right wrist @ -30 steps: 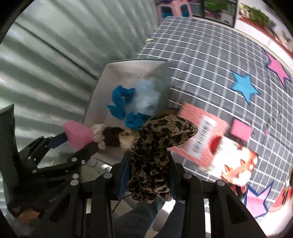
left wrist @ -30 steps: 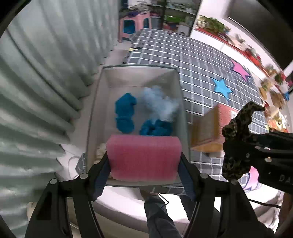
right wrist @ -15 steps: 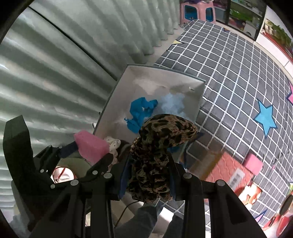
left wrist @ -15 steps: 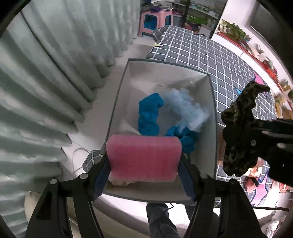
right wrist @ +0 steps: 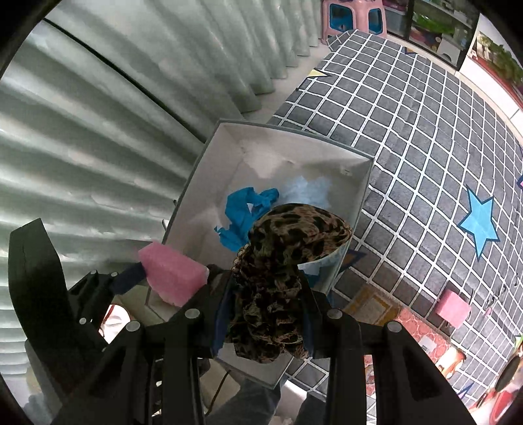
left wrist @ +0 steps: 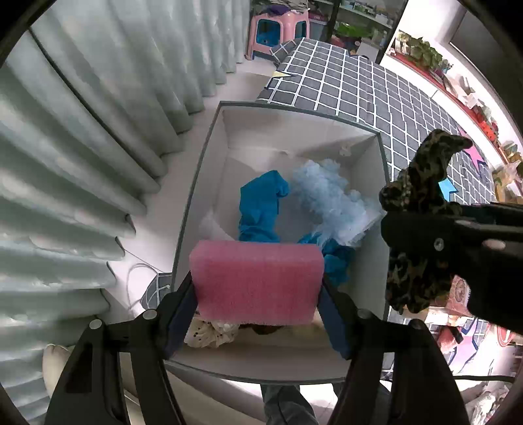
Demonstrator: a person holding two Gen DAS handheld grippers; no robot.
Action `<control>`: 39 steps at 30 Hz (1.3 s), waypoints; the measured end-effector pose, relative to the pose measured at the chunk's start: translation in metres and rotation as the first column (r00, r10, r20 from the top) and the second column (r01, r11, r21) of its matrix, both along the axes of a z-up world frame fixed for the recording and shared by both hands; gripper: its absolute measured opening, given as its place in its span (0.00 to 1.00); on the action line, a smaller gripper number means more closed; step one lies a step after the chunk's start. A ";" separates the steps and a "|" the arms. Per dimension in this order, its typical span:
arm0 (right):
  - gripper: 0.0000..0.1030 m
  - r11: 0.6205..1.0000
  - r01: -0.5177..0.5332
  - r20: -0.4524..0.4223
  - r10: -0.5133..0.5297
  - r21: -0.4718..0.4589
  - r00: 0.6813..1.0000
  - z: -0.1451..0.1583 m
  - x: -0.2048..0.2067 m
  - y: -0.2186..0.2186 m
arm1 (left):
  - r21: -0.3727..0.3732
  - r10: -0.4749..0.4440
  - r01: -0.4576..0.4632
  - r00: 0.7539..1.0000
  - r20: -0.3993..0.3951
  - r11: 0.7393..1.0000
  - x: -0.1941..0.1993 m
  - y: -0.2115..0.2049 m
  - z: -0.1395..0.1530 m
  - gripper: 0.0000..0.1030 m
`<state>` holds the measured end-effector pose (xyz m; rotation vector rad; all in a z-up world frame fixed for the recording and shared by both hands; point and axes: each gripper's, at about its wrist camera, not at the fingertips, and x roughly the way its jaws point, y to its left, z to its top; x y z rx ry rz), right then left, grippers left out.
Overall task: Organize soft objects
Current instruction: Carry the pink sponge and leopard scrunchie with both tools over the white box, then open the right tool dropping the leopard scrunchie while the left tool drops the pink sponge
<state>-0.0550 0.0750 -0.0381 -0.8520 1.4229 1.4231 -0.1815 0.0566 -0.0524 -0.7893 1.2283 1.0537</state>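
Observation:
A pink sponge (left wrist: 256, 281) is clamped between the fingers of my left gripper (left wrist: 258, 291), above the near end of a white box (left wrist: 209, 157). My right gripper (right wrist: 266, 310) is shut on a leopard-print fabric piece (right wrist: 287, 261), held over the box's right rim (right wrist: 359, 196). In the left wrist view that fabric (left wrist: 418, 209) hangs at the right of the box. Inside the box lie a blue cloth (left wrist: 260, 206), a pale blue fluffy piece (left wrist: 330, 199) and a cream scrunchie (left wrist: 212, 330). The pink sponge (right wrist: 171, 274) also shows at the lower left in the right wrist view.
Pale pleated curtains (left wrist: 81, 147) hang left of the box. A grey checked mat (right wrist: 425, 147) with a blue star (right wrist: 479, 222) lies to the right, with another pink sponge (right wrist: 452, 309) and a picture book (right wrist: 418, 330) on it. A pink stool (left wrist: 278, 29) stands far back.
Both grippers have moved left over the box with their loads still gripped. The box now fills the middle of both views, and the book has slid out to the right.

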 end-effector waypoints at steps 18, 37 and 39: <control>0.37 0.999 -0.037 0.008 0.037 -0.018 0.999 -0.018 -0.010 0.024 | -0.045 0.046 -0.046 0.999 -0.006 0.998 0.002 0.013 -0.017 0.70; 0.48 0.997 -0.079 0.025 0.079 -0.008 0.997 -0.021 -0.022 0.031 | -0.057 0.091 -0.090 0.996 0.016 0.994 -0.005 0.014 -0.020 0.77; 0.57 0.996 -0.084 0.044 0.084 0.000 0.996 -0.019 -0.022 0.032 | -0.056 0.116 -0.114 0.993 0.021 0.992 -0.009 0.014 -0.019 0.78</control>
